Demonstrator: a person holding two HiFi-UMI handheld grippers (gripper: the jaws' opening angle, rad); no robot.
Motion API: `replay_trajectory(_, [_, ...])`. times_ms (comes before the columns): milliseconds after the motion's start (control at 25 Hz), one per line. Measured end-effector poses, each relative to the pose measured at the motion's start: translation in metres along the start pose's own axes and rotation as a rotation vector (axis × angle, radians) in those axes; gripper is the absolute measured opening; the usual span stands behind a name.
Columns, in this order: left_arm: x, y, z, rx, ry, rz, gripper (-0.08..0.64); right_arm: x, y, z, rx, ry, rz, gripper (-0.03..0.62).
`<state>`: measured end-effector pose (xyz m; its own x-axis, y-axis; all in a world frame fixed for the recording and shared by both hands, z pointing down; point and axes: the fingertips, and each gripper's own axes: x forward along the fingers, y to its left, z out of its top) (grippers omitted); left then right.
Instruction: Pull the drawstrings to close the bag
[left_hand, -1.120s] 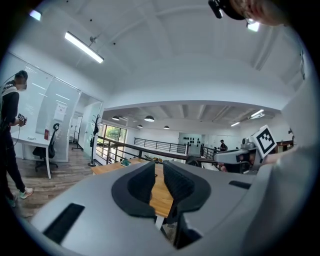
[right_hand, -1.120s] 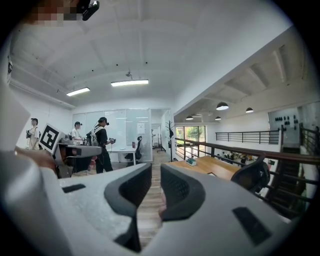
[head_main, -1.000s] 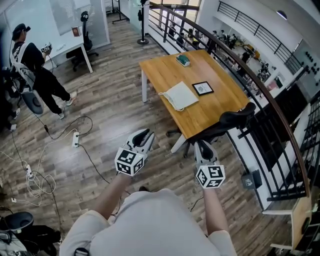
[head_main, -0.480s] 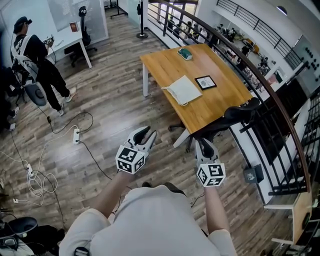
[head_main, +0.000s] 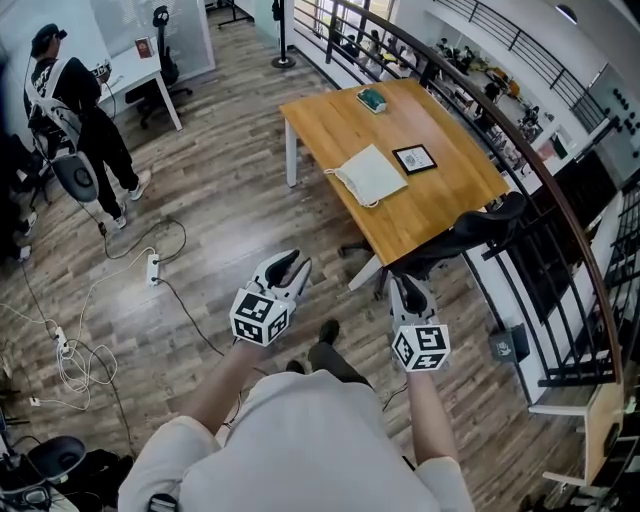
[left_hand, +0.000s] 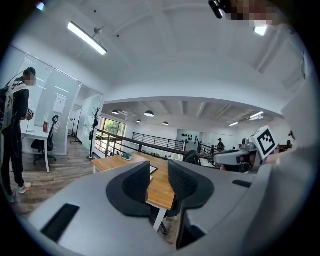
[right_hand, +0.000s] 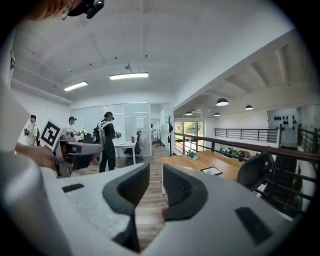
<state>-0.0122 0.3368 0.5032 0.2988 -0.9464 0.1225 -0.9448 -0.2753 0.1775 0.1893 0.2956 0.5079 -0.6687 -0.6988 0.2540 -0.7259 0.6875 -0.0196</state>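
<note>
Gaping, with nothing between them, the fingers (left_hand: 134, 186) of the left gripper (head_main: 285, 268) had just been opening. The fingers (right_hand: 181, 191) of the right gripper (head_main: 410, 292) stood parted by a slim gap and were likewise empty. Both grippers were held out in front of the person's torso, over the wood-plank floor (head_main: 230, 200). They pointed toward the tabletop (head_main: 445, 205) and were well apart from it.

The drawstring bag (head_main: 372, 175), pale and flat, lay near the middle of the tabletop, toward its left edge in the head view. Its cord loop (head_main: 343, 190) sat at the end nearer the person. Neither gripper touched the bag.

A black-framed picture (head_main: 414, 158) lay just beside the bag on its right. A green object (head_main: 372, 98) sat near the far end of the tabletop. A black office chair (head_main: 465, 238) stood at the near end, just beyond the right gripper. A dark railing (head_main: 540, 180) ran along the right of the tabletop.

At far left, a second person (head_main: 80, 120) in dark clothes stood by a white desk (head_main: 140, 75). A power strip (head_main: 153, 268) and white cables (head_main: 70, 350) lay on the floor.
</note>
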Motion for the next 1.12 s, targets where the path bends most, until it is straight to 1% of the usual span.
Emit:
replay_trajectory(160, [0.019, 0.013, -0.001, -0.002, 0.013, 0.008, 0.106, 0.024, -0.013, -0.002, 0.008, 0.017, 0.006, 0.071])
replay_trajectory(320, [0.050, 0.028, 0.003, 0.001, 0.020, 0.015, 0.106, 0.056, -0.032, -0.001, 0.017, 0.030, 0.020, 0.069])
replay_trajectory(480, [0.092, 0.043, 0.009, 0.006, 0.028, 0.015, 0.106, 0.092, -0.056, 0.003, 0.014, 0.042, 0.035, 0.071])
replay_trajectory(720, [0.162, 0.066, 0.027, 0.015, 0.031, 0.023, 0.106, 0.153, -0.106, 0.018, 0.016, 0.050, 0.058, 0.069])
replay_trajectory(1120, [0.251, 0.088, 0.031, 0.010, 0.039, 0.048, 0.106, 0.225, -0.171, 0.028, 0.009, 0.074, 0.106, 0.069])
